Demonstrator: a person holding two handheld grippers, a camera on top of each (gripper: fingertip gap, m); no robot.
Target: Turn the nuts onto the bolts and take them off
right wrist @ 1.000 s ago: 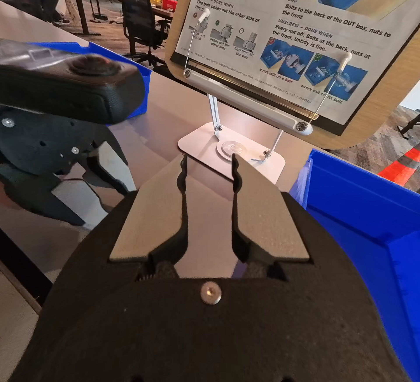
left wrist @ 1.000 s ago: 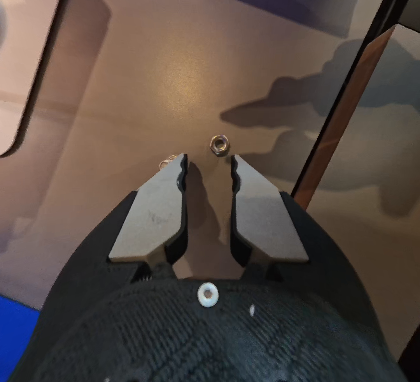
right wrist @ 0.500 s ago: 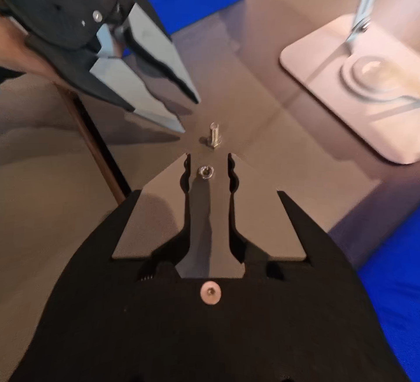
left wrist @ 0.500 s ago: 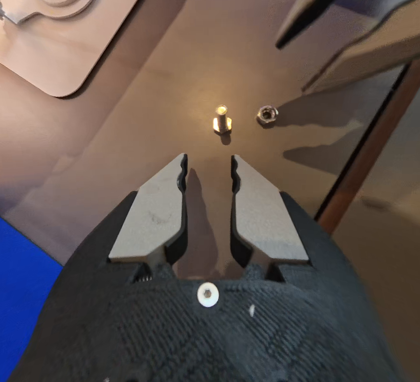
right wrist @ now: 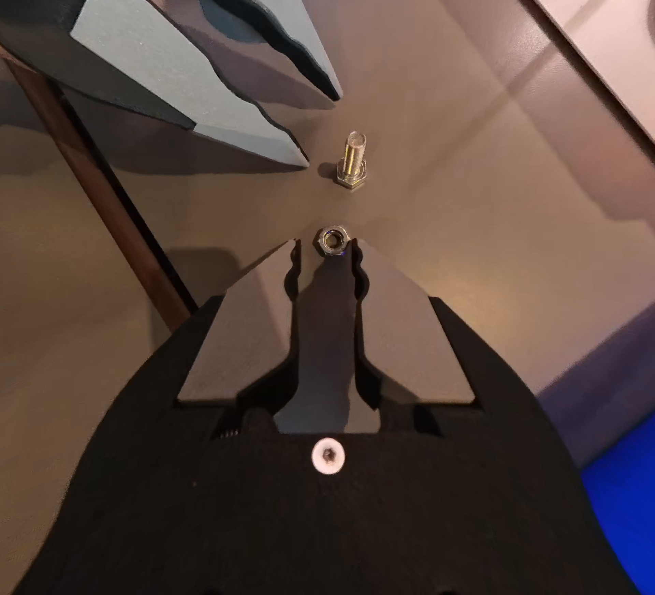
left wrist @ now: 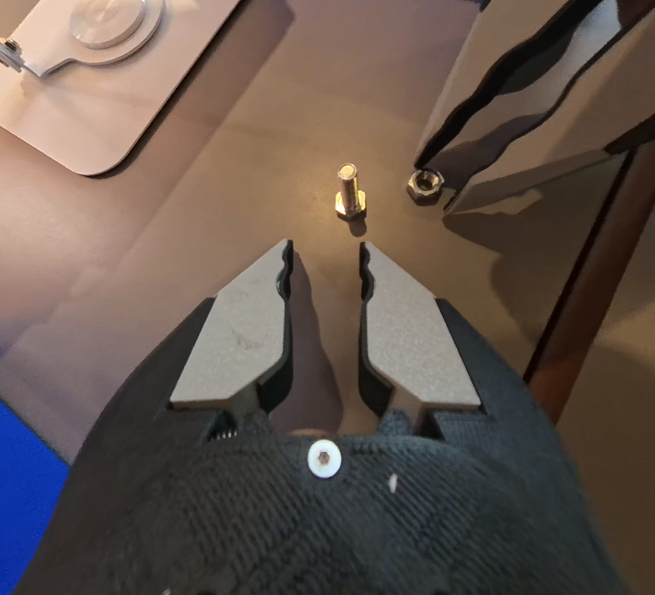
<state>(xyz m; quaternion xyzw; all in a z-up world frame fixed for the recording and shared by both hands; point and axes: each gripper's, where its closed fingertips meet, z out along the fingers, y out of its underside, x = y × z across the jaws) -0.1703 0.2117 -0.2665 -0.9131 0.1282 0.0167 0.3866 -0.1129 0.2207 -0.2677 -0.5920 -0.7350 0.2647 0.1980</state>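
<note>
Two grippers are low over the brown tabletop [left wrist: 230, 160], and both have their fingers spread with nothing between them. The left gripper [left wrist: 326, 245] points at a bolt [left wrist: 349, 193] that stands upright on its hexagonal head, with the threaded shank up. The bolt is just in front of the fingertips, but it does not touch them. In the right wrist view this gripper [right wrist: 320, 130] enters from the upper left corner, and its lower fingertip ends just beside the bolt [right wrist: 352, 167].

The right gripper [right wrist: 326, 241] is at a small hexagonal nut [right wrist: 332, 240] that lies flat on the tabletop [right wrist: 460, 223] with its hole up. The nut sits at the very tips of the fingers, close against the right-hand fingertip, and a gap is open on its other side. Whether the fingertip really touches the nut, I cannot tell. In the left wrist view the same gripper [left wrist: 430, 188] comes down from the upper right, and its two tips are on both sides of the nut [left wrist: 424, 186].

Nut and bolt are near each other, but apart. A dark seam [left wrist: 581, 259] crosses the tabletop beside them. Farther away lies a pale metal base plate [left wrist: 106, 99] with a round disc on it. Blue bins [left wrist: 21, 471] show at the outer edges of the views.
</note>
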